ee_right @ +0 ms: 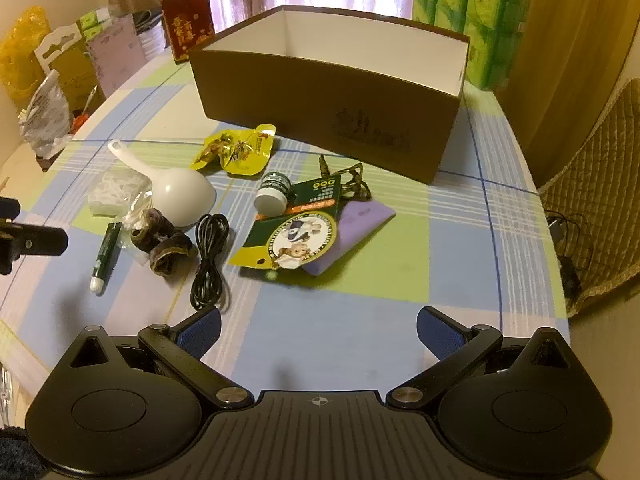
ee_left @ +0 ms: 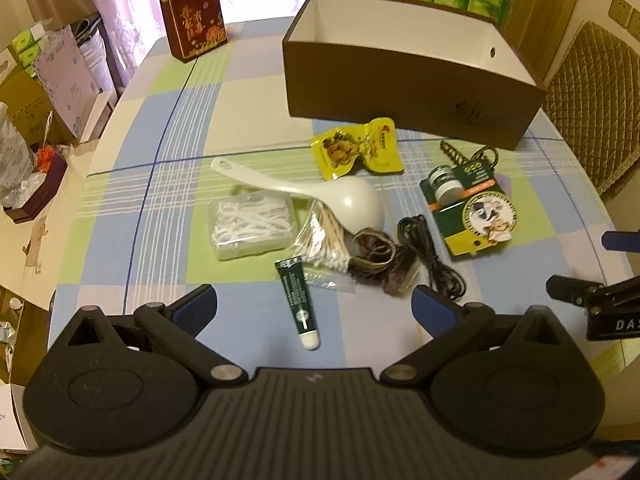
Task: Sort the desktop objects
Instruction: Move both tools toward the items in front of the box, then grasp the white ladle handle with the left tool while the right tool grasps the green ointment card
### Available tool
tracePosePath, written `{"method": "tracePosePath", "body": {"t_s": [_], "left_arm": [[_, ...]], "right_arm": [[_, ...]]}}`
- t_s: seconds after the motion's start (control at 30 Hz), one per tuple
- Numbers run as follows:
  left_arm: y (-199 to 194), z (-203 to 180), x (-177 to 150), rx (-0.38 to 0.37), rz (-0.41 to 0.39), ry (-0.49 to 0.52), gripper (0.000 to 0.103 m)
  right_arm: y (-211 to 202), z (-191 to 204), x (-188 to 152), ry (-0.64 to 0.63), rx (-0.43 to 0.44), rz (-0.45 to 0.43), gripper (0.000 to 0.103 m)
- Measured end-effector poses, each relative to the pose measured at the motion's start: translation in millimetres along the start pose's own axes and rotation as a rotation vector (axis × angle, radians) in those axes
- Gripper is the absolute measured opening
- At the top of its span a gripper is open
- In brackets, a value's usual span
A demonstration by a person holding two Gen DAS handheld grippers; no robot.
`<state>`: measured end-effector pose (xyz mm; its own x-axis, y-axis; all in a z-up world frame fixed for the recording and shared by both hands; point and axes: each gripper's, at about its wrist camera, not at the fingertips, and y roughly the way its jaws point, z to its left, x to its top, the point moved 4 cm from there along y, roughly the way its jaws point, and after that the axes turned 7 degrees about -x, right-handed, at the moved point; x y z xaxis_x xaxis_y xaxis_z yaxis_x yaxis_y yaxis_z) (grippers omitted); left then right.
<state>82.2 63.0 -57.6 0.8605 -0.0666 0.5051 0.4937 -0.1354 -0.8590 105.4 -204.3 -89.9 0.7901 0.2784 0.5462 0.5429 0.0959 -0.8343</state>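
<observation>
An open brown box point(ee_left: 404, 88) point(ee_right: 320, 104) stands at the back of the checked tablecloth. In front of it lie a yellow snack pouch point(ee_left: 356, 150) point(ee_right: 236, 150), a white spoon point(ee_left: 320, 196) point(ee_right: 176, 192), a clear case of floss picks point(ee_left: 252, 224), a cotton swab bag point(ee_left: 320, 246), a green tube point(ee_left: 300, 300) point(ee_right: 105, 254), a dark hair tie point(ee_left: 380, 258) point(ee_right: 164, 248), a black cable point(ee_left: 432, 258) point(ee_right: 210, 260), a small jar point(ee_left: 444, 186) point(ee_right: 274, 194) and a green card point(ee_left: 476, 216) point(ee_right: 292, 232). My left gripper point(ee_left: 314, 308) is open above the tube. My right gripper point(ee_right: 318, 328) is open over bare cloth.
A red carton point(ee_left: 194, 16) point(ee_right: 188, 24) stands at the far left of the table. A padded chair point(ee_left: 596, 100) point(ee_right: 596, 184) is at the right. Green tissue packs point(ee_right: 472, 12) sit behind the box, and cluttered boxes point(ee_left: 48, 80) are off the left edge.
</observation>
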Motion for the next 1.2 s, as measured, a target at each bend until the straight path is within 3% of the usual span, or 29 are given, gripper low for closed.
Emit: {"method": "tracePosePath", "body": {"t_s": [0.27, 0.77, 1.07, 1.2], "left_arm": [[11, 23, 1, -0.028, 0.015, -0.027, 0.102], [53, 83, 47, -0.165, -0.138, -0.174, 0.101], [96, 108, 71, -0.178, -0.154, -0.216, 0.088], [115, 117, 75, -0.215, -0.132, -0.275, 0.076]], "right_arm": [[10, 6, 4, 0.046, 0.015, 0.021, 0.101], [35, -5, 15, 0.145, -0.084, 0.024, 0.101], [49, -5, 17, 0.174, -0.126, 0.061, 0.101], [53, -7, 19, 0.186, -0.143, 0.071, 0.101]]}}
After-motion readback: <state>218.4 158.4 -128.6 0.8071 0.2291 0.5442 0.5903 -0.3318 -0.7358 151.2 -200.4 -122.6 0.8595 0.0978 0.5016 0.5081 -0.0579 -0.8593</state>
